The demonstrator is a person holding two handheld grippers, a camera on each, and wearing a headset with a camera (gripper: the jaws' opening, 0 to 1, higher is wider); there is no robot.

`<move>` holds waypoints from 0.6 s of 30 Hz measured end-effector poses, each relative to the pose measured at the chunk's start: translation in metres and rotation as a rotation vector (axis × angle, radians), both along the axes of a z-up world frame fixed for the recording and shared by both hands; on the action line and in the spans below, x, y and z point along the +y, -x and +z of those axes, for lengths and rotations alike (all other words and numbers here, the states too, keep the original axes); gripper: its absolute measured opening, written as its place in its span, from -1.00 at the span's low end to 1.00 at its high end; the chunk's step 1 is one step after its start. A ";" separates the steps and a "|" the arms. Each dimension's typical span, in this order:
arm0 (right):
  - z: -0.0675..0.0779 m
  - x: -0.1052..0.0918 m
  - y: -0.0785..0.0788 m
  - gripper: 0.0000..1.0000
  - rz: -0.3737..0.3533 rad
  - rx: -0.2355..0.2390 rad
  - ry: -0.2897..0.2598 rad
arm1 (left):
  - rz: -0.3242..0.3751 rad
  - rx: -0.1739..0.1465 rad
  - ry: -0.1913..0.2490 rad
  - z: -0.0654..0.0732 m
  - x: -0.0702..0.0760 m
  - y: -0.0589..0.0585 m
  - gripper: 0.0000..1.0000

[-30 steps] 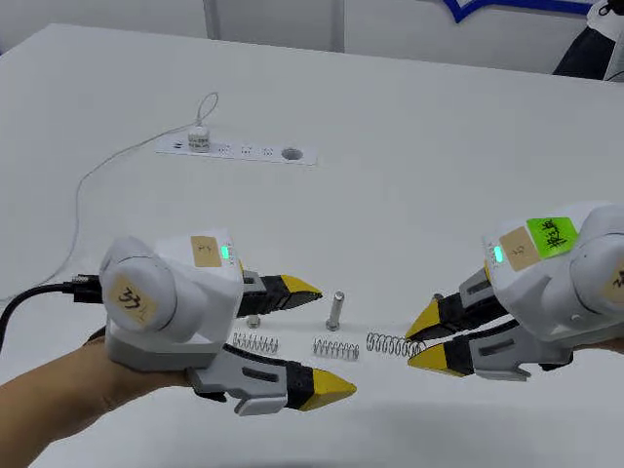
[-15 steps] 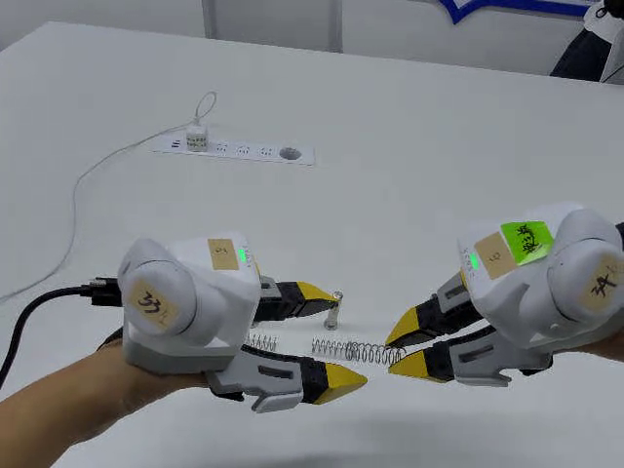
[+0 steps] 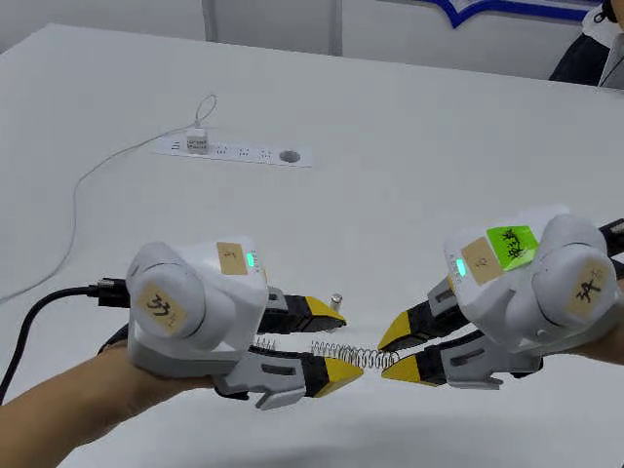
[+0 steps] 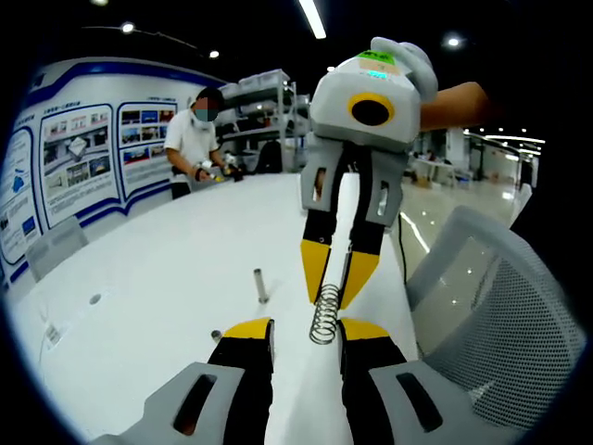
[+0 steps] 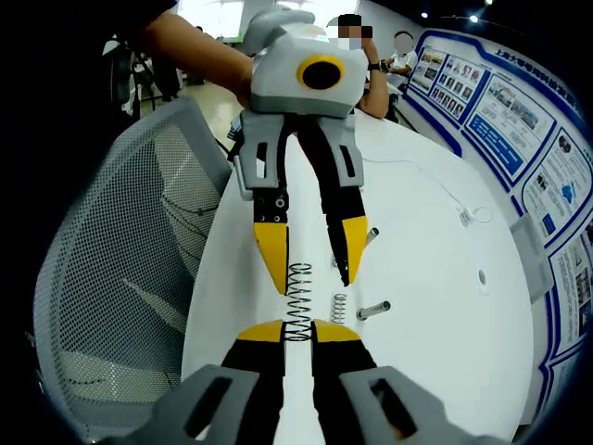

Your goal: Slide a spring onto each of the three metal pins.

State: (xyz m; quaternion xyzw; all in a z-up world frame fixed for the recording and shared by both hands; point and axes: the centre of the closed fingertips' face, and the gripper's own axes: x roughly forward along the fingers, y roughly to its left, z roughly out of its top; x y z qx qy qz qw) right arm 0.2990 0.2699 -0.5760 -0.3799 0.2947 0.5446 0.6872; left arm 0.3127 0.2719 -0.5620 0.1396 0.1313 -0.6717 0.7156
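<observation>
Near the smooth white counter's (image 3: 409, 136) front edge, with open surface reaching back to a power strip (image 3: 234, 151), the right gripper (image 3: 382, 359) is pinching one end of a long coiled steel spring (image 3: 349, 353) while the left gripper (image 3: 353, 343), jaws parted, is flanking the other, near an upright metal pin (image 3: 336, 301).

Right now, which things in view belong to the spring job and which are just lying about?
Job: spring held by right gripper; left gripper, open around its other end; spare spring; upright pin; second pin.
Lying about: power strip; chair.
</observation>
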 end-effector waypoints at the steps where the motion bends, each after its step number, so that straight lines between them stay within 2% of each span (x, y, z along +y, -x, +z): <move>1: 0.001 0.001 0.000 -0.79 0.000 -0.001 -0.002 | -0.004 0.001 0.000 0.001 -0.001 0.001 -0.46; 9: 0.004 0.003 0.000 -0.79 0.007 -0.004 -0.005 | -0.028 0.000 -0.024 -0.003 -0.003 0.007 -0.61; 13: 0.004 0.003 -0.001 -0.79 0.003 -0.004 -0.003 | -0.033 0.015 -0.033 -0.004 -0.003 0.009 -0.72; 17: 0.003 0.003 0.000 -0.79 0.005 -0.001 0.002 | -0.036 0.004 -0.043 -0.005 -0.003 0.009 -0.73; 18: 0.002 0.003 0.000 -0.79 0.008 0.003 0.004 | -0.039 0.011 -0.041 -0.005 -0.004 0.010 -0.74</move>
